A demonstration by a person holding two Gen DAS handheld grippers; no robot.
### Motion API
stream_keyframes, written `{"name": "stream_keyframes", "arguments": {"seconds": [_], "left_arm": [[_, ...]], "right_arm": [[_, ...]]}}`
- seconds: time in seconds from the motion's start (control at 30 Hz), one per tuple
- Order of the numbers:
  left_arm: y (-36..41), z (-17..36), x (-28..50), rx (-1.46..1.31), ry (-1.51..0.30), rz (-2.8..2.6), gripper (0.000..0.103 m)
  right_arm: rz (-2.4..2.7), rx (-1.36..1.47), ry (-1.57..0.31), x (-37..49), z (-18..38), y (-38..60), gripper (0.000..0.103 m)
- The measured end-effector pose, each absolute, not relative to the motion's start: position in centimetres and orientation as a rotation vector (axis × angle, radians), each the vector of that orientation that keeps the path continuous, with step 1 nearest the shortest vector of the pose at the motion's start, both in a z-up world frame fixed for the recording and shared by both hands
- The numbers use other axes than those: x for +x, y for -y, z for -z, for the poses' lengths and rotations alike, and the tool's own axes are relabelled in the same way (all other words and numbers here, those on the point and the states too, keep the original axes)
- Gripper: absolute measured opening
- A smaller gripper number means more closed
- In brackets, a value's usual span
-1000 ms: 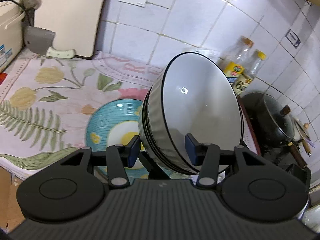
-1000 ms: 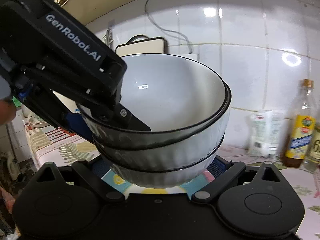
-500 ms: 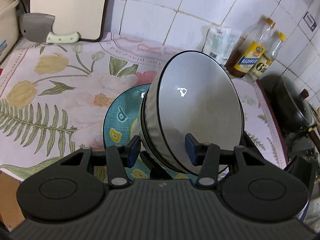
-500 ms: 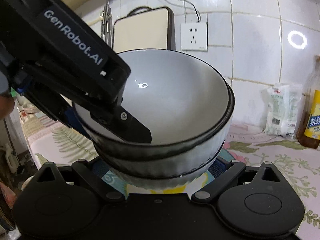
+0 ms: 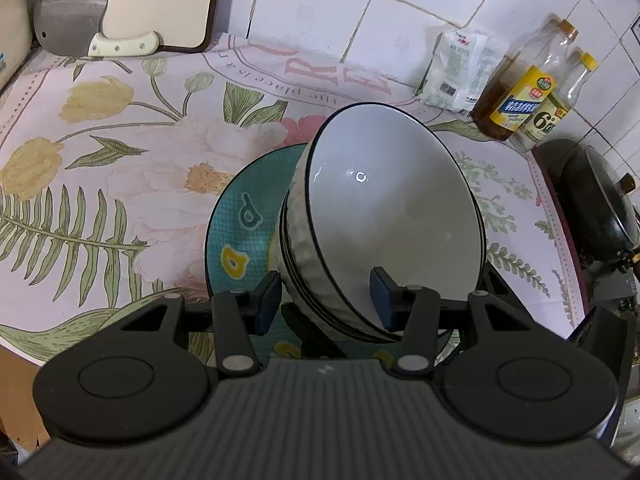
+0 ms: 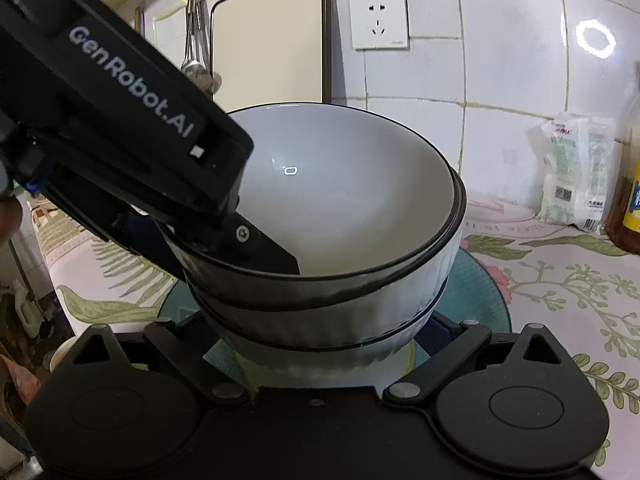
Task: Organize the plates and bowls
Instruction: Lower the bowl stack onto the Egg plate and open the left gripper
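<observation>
clearly the left gripper (image 5: 324,300) clenches the near rim of the stacked white ribbed bowls with black rims (image 5: 384,216), one finger inside. the right gripper (image 6: 320,336) cradles the stack's base; whether it clamps, i cannot tell. lower level onto the teal patterned plate (image 5: 236,232) on the floral bench (image 5: 100,160), centred, before letting go.

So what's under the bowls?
Under the bowls is a teal plate with yellow shapes, above the flowery cloth. The bowls hide the plate's middle, so I can't tell if they touch it.
</observation>
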State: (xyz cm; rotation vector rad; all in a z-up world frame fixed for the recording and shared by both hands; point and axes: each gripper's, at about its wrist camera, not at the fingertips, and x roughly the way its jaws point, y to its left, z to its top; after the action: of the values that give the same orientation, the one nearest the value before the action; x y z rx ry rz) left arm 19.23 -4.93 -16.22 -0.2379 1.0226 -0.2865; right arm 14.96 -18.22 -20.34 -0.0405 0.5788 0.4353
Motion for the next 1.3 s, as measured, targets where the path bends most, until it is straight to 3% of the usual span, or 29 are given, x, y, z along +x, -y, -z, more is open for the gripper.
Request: {"name": "stream_keyframes", "arguments": {"seconds": [0.73, 1.3], "left_arm": [[4.4, 16.0, 18.6, -0.26, -0.977, 0.225, 0.046], [3.7, 7.7, 10.2, -0.192, -0.82, 0.281, 0.05]], "right_arm": [[-0.322, -0.129, -0.666, 13.9, 19.6, 16.3, 0.1], [-0.156, 0.015, -0.584, 5.3, 9.2, 22.0, 0.1]]}}
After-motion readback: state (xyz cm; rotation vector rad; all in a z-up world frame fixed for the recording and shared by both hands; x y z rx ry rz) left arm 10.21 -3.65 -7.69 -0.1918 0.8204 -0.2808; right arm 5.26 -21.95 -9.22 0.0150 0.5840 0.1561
